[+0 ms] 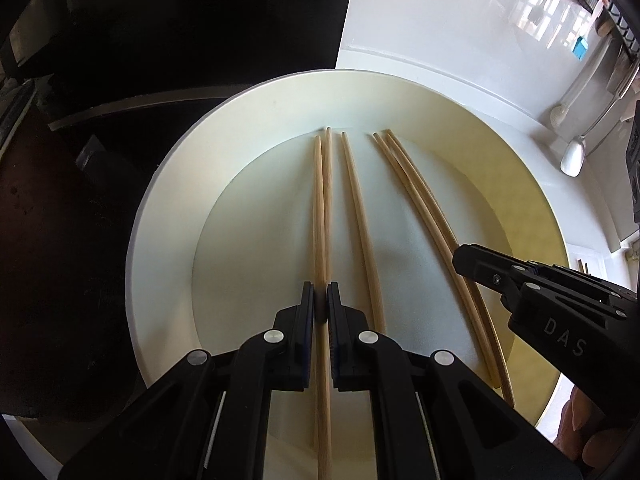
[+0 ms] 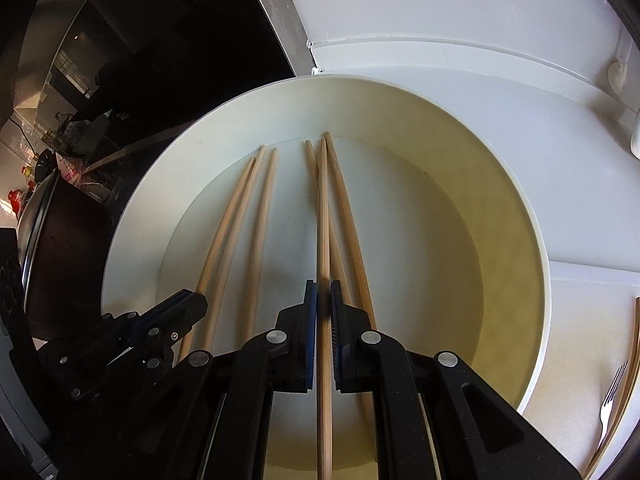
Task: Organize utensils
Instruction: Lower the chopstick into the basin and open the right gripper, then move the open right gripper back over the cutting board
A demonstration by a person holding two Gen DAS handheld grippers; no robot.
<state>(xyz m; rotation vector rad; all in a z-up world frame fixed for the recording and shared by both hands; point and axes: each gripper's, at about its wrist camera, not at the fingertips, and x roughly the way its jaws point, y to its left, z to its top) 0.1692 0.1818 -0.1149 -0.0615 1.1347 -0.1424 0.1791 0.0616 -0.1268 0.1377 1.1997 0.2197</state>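
Left wrist view: left tool (image 1: pixel 321 304) clamps one chopstick (image 1: pixel 322 216) over the white plate (image 1: pixel 160 216); right tool (image 2: pixel 323 304) likewise clamps another chopstick (image 2: pixel 323 216).

— What carries everything here?
— A glossy white counter (image 1: pixel 440 32), with a raised seam curving across it. Daylight lies on it, and a bright windowpane reflection (image 1: pixel 548 8) shows near the far right in the left wrist view.
— And to the left?
— A black glass surface (image 2: pixel 180 40), edged by a grey metal strip (image 2: pixel 276 12) where it meets the white. It is mostly in shadow, faintly mirroring the room.
— Anything behind that?
— In the right wrist view, a dark round pot with a metal rim (image 2: pixel 44 224) at the left edge, and beyond it small clutter too blurred to name.
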